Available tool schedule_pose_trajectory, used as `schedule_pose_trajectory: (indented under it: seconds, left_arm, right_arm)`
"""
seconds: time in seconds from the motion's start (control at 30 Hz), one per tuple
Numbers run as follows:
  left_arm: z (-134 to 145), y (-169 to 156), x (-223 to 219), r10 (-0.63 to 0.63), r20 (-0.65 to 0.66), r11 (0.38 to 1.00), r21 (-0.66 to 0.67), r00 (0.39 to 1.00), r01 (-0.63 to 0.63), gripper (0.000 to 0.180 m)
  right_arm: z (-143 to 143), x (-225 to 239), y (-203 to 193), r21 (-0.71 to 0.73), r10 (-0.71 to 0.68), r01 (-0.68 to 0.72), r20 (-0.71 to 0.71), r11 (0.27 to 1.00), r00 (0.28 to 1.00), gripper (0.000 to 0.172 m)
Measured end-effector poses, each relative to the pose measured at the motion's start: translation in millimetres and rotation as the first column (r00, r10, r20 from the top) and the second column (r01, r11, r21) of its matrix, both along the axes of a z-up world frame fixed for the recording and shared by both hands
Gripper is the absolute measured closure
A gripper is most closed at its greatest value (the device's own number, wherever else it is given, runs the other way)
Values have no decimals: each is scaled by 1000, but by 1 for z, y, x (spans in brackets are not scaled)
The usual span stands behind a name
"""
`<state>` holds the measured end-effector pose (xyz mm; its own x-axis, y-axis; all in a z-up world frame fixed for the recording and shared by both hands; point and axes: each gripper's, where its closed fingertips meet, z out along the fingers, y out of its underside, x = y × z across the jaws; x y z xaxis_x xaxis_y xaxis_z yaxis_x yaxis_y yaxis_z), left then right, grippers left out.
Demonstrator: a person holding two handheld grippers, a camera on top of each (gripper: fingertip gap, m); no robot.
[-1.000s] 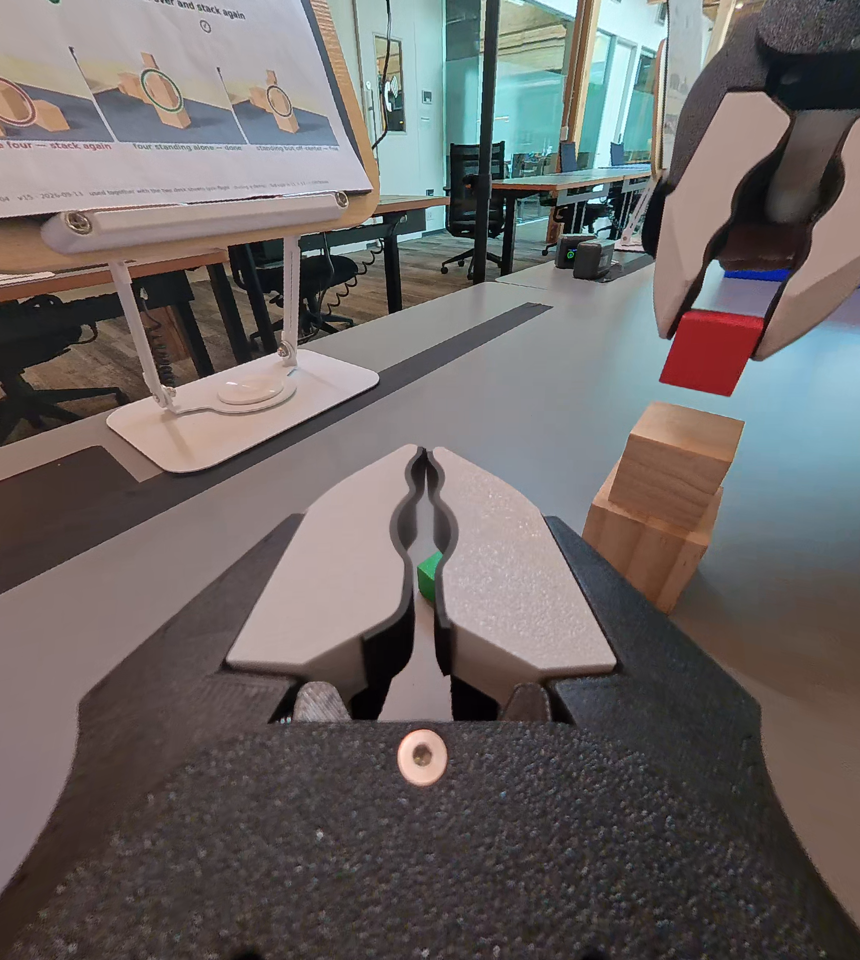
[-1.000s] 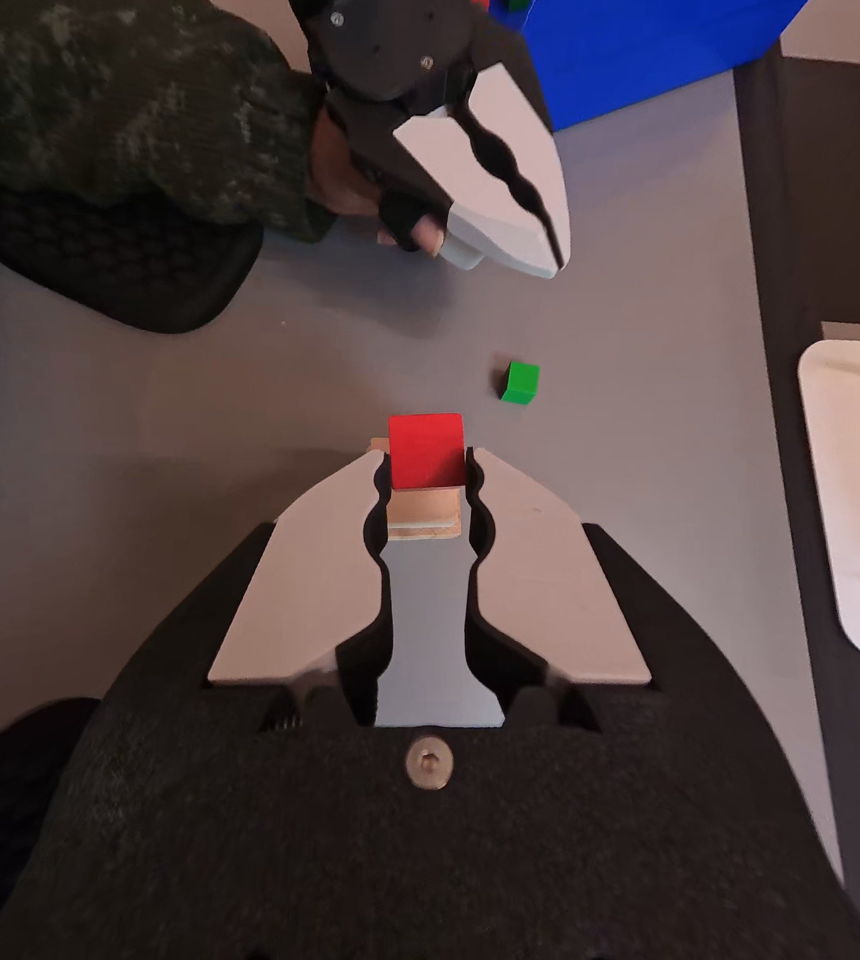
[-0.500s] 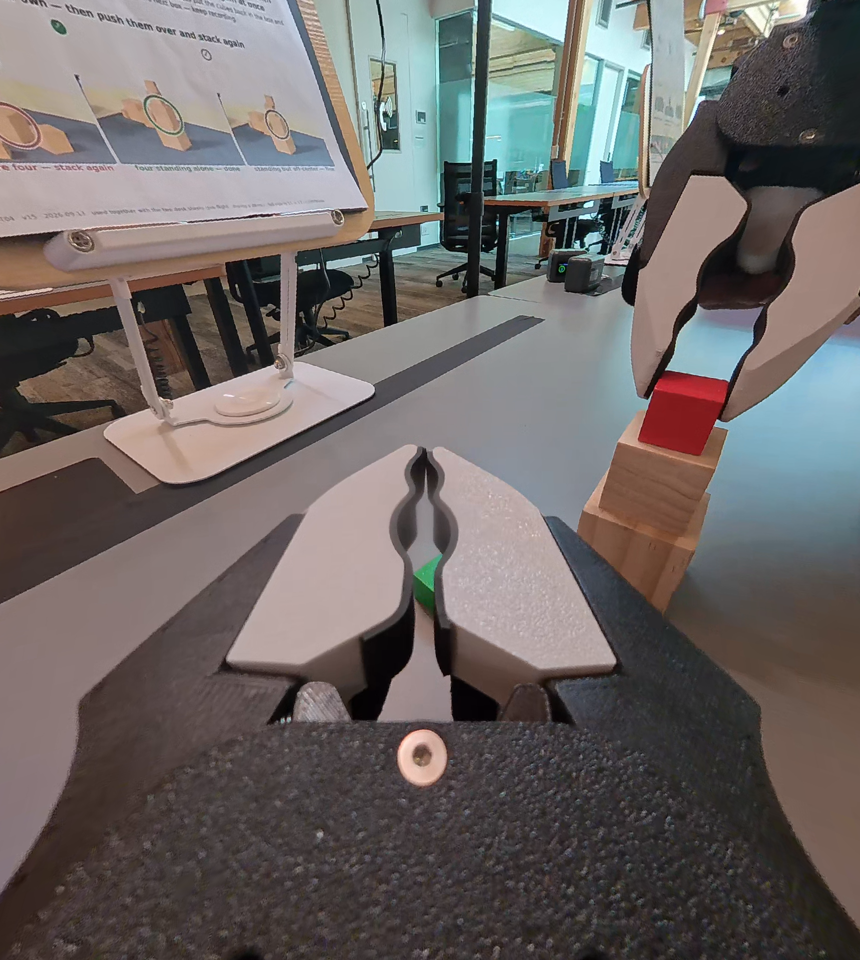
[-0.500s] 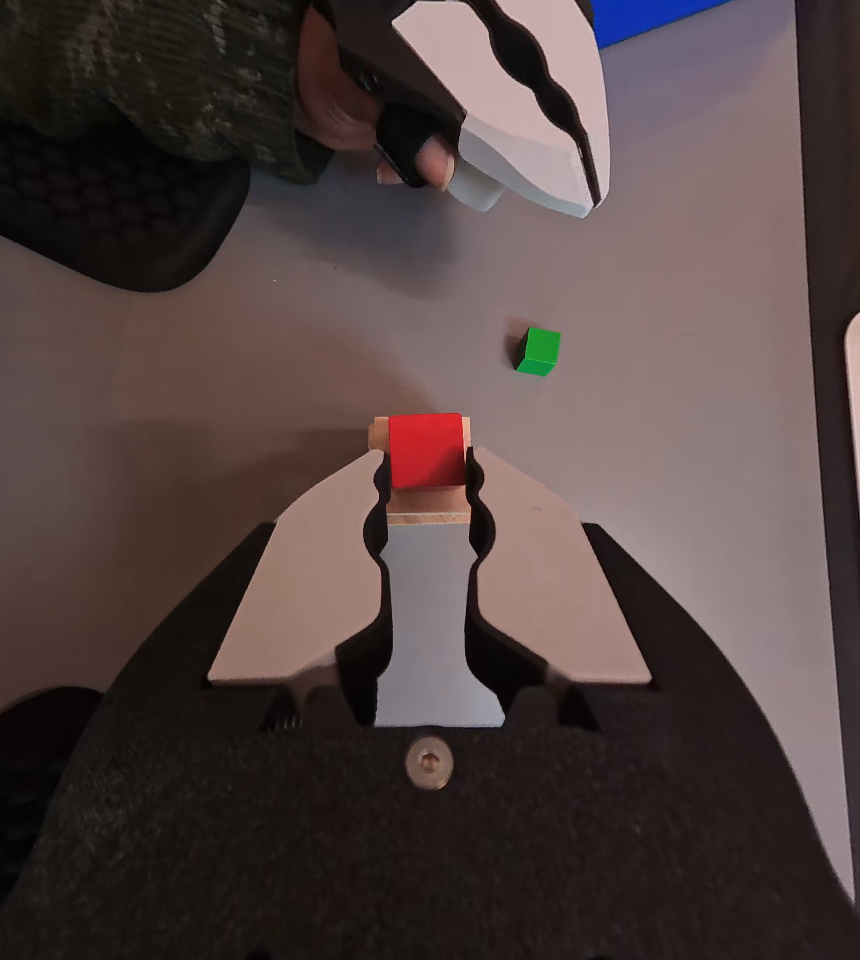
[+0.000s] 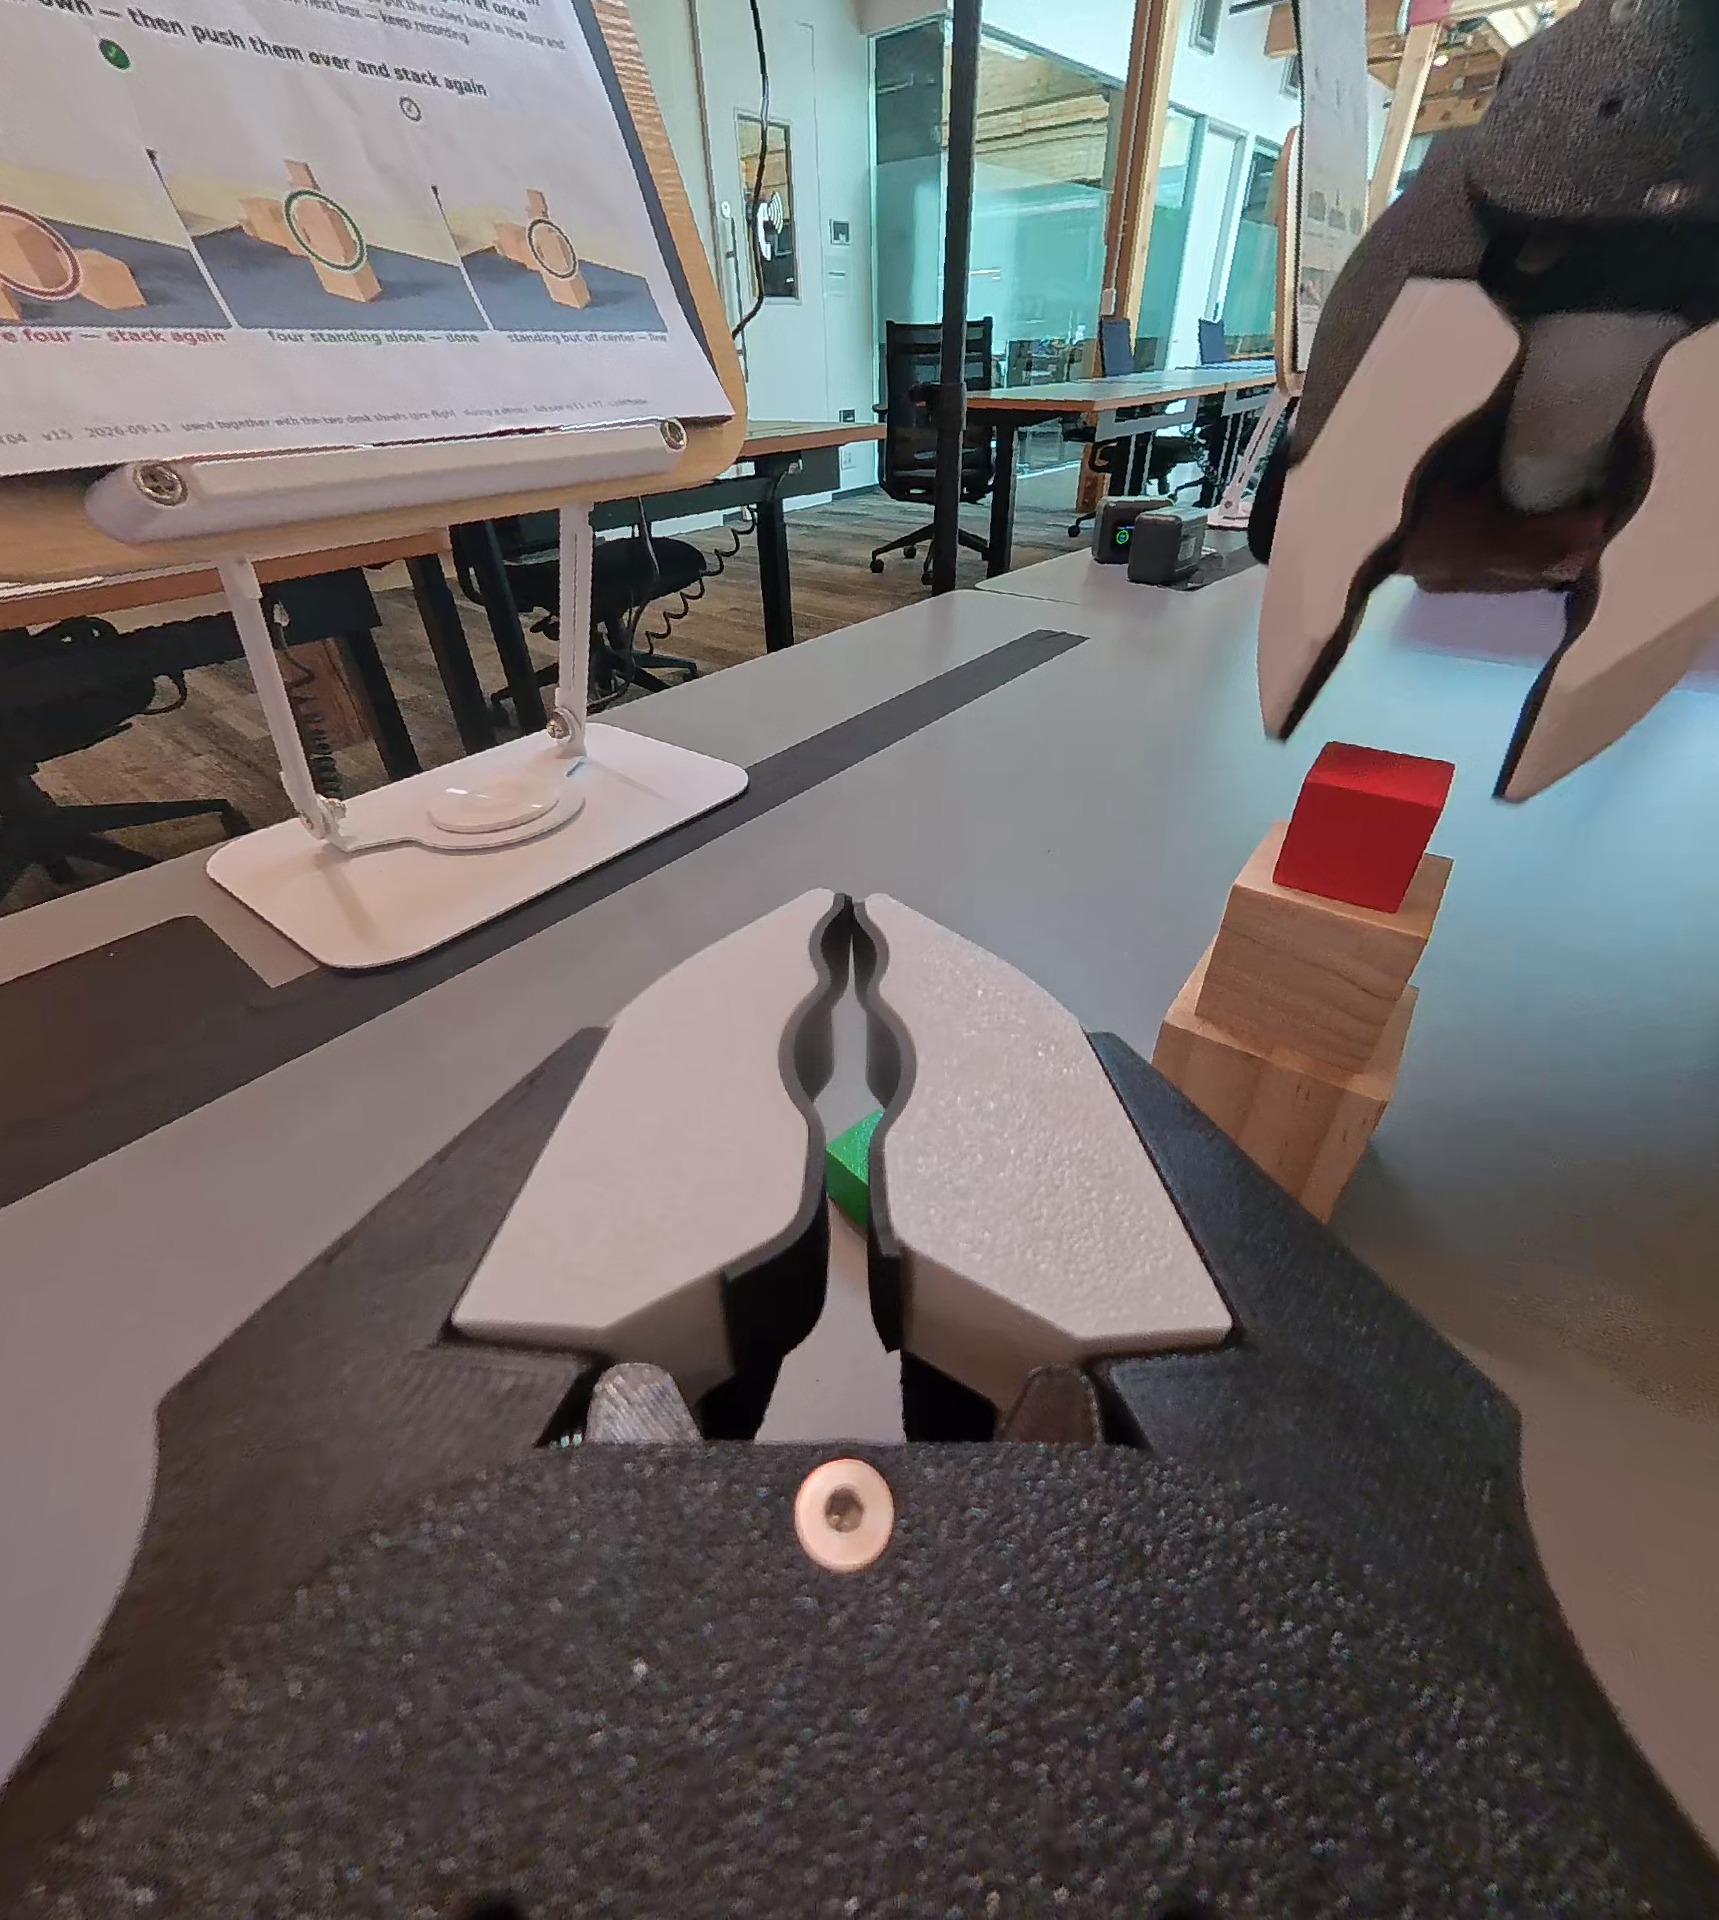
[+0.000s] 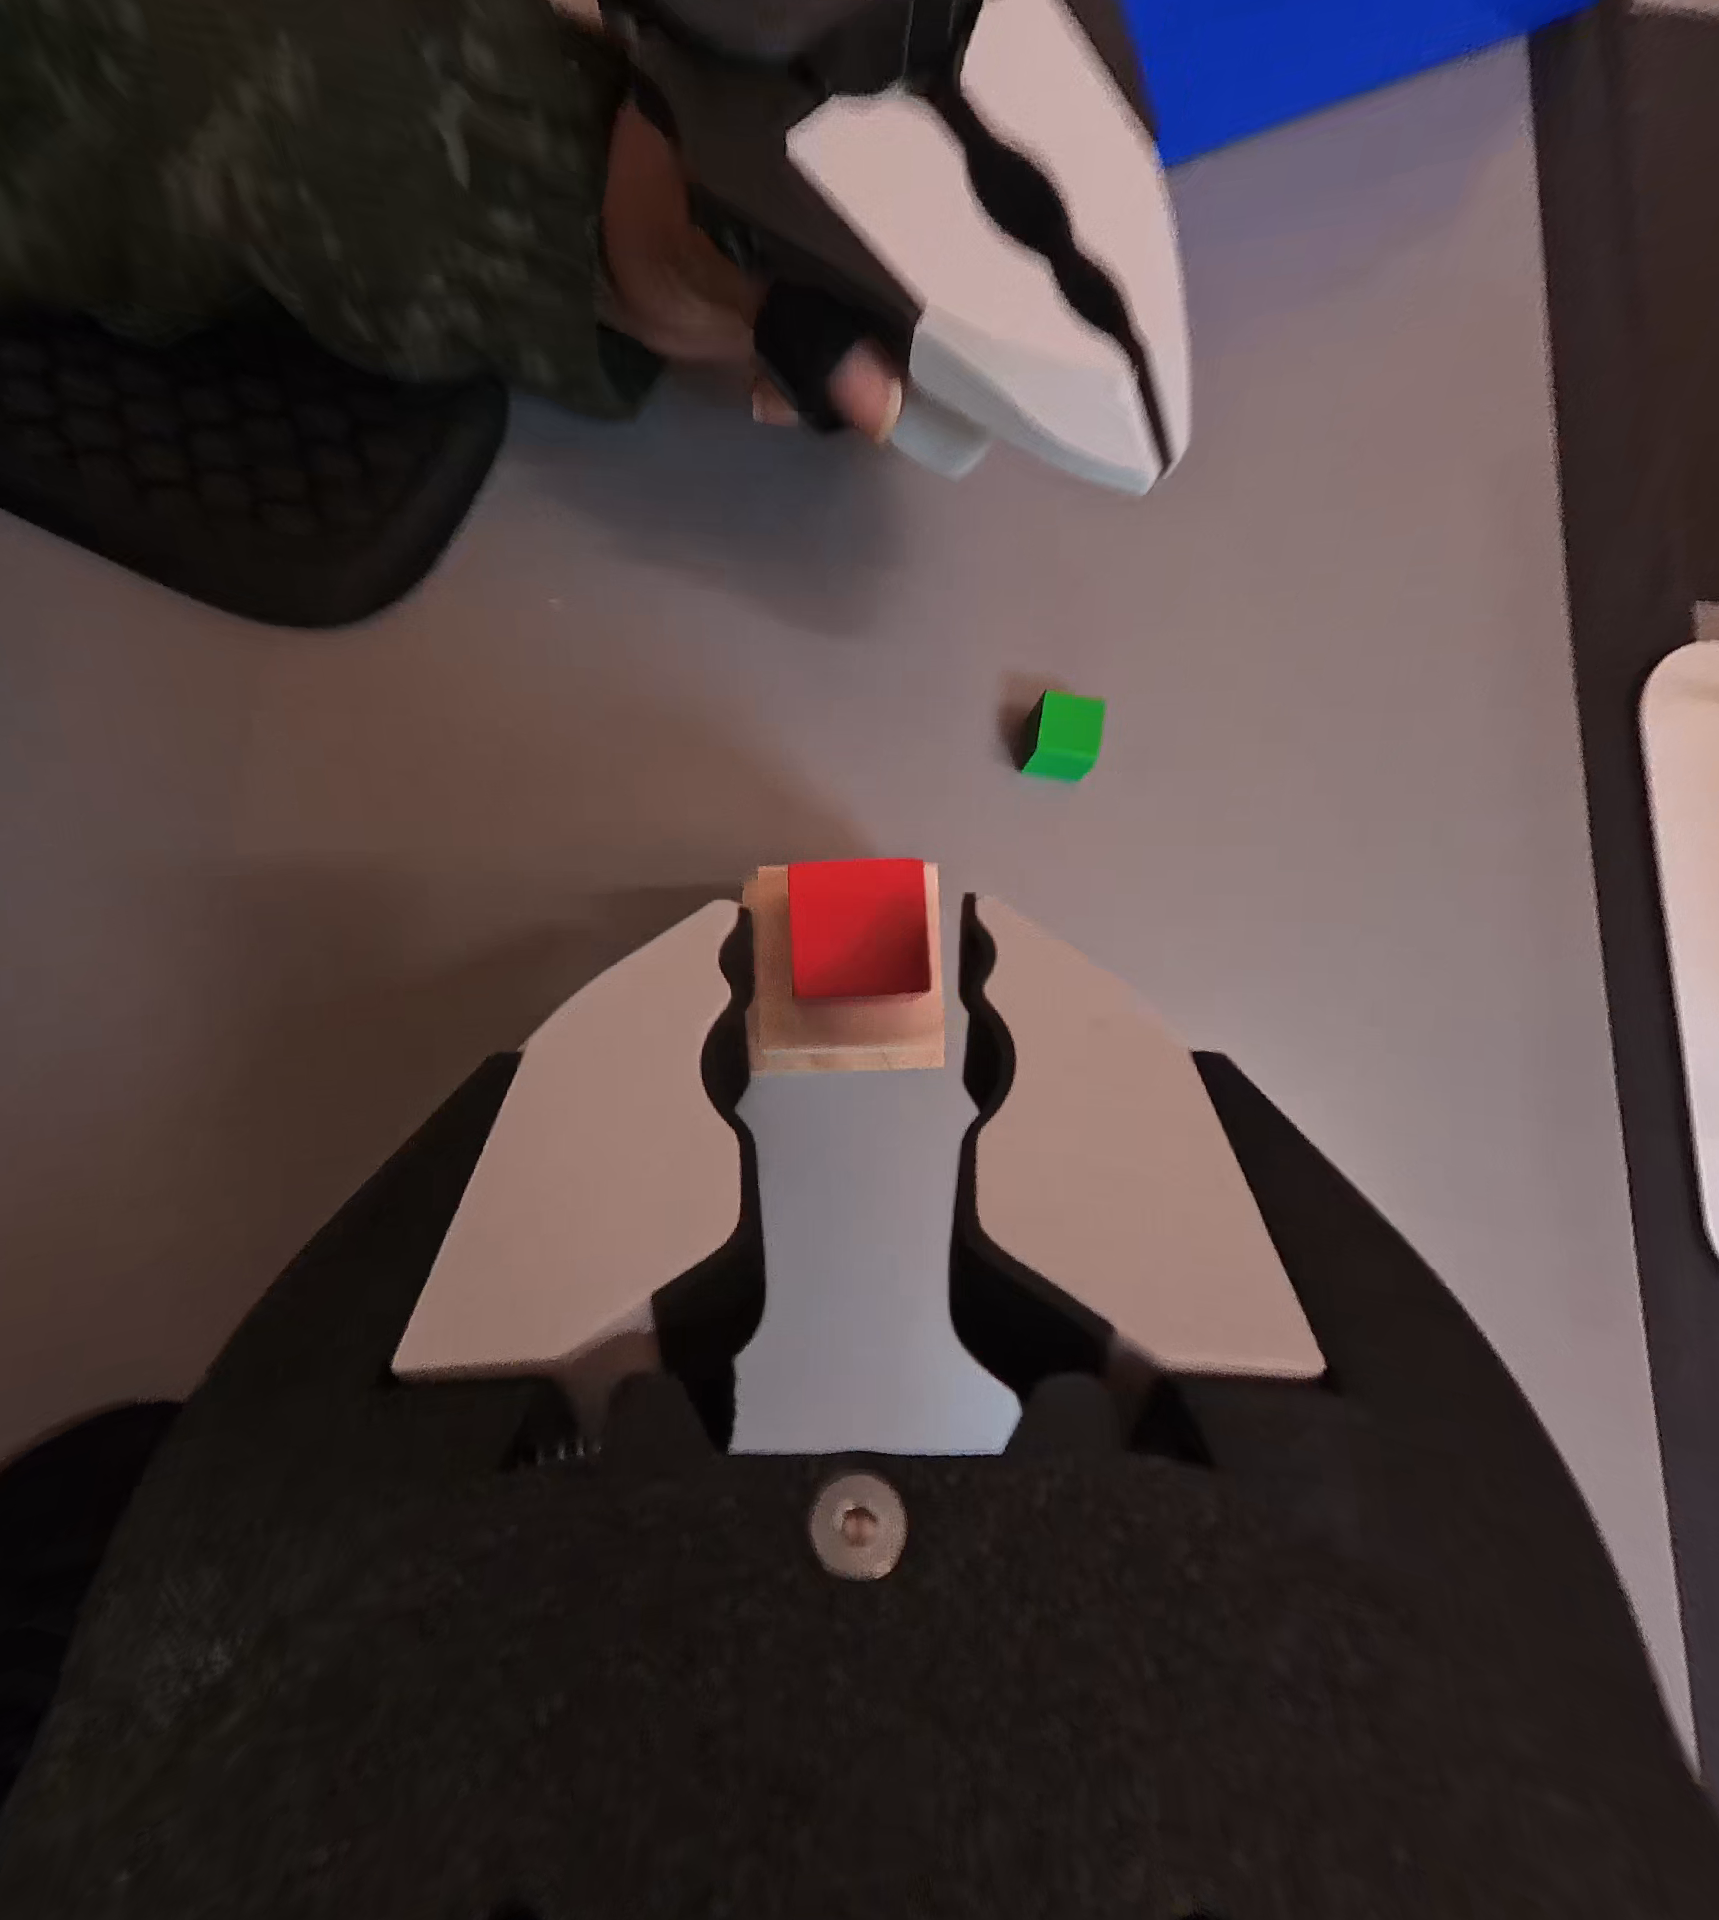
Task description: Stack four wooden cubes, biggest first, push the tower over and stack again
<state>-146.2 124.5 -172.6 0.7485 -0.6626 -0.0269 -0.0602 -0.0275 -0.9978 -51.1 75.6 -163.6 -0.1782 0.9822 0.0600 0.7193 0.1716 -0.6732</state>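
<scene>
The right hand-held gripper (image 6: 855,914) is held spread above the red cube (image 6: 860,928), with neither pad touching it. The red cube is seated on two stacked wooden blocks (image 5: 1302,997) on the desk (image 5: 1042,831). The left hand-held gripper (image 5: 850,914) is pressed together on nothing, near a green cube (image 6: 1063,736).

Left gripper (image 5: 850,914) held low, its jaws closed and bare; right gripper (image 6: 855,914) raised, jaws spread wide.
</scene>
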Motion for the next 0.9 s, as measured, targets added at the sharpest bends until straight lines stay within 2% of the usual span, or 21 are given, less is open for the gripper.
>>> schedule_pose_trajectory:
  seconds: [0.03, 0.13, 0.23, 0.3, 0.4, 0.47, 0.63, 0.7, 0.77, 0.8, 0.83, 0.9]
  left_arm:
    - [0, 0, 0, 0, 0, 1000, -1, 1000, 0, 180]
    - [-1, 0, 0, 0, -5, 1000, -8, 1000, 0, 180]
    - [-9, 5, -3, 35, -38, 999, -41, 999, -36, 180]
    - [-25, 10, -5, 47, -71, 987, -149, 996, -57, 170]
    - [-51, 11, -3, 1, -130, 952, -304, 991, -40, 147]
    - [-62, 10, 0, -35, -172, 932, -361, 985, -30, 134]
    - [-90, 11, 6, -108, -292, 887, -461, 950, -41, 120]
    - [-98, 14, 10, -118, -322, 868, -493, 939, -60, 122]
    - [-102, 14, 12, -142, -387, 858, -507, 911, -81, 151]
    - [-100, 15, 13, -142, -420, 865, -493, 897, -94, 151]
    - [-92, 15, 15, -138, -419, 879, -469, 898, -84, 152]
    - [-64, 16, 22, -109, -330, 908, -418, 937, -41, 152]
  right_arm:
    - [10, -2, 2, -13, -9, 8, -48, 1000, 999, 131]
    - [35, -3, 21, -27, -78, 75, -173, 997, 982, 130]
    - [45, 2, 40, -51, -158, 150, -266, 987, 951, 130]
    - [43, 8, 48, -70, -203, 191, -301, 979, 932, 130]
    - [36, 18, 47, -111, -234, 208, -337, 972, 912, 130]
    - [31, 27, 44, -129, -249, 217, -353, 968, 902, 130]
    - [23, 47, 41, -161, -283, 238, -383, 958, 879, 132]
    - [24, 52, 41, -163, -291, 245, -402, 956, 868, 132]
    - [30, 54, 40, -169, -297, 247, -432, 954, 852, 133]
    - [33, 55, 40, -169, -298, 247, -445, 954, 845, 134]
    - [37, 56, 39, -165, -295, 247, -455, 955, 840, 134]
    - [43, 57, 36, -149, -286, 244, -468, 958, 836, 135]
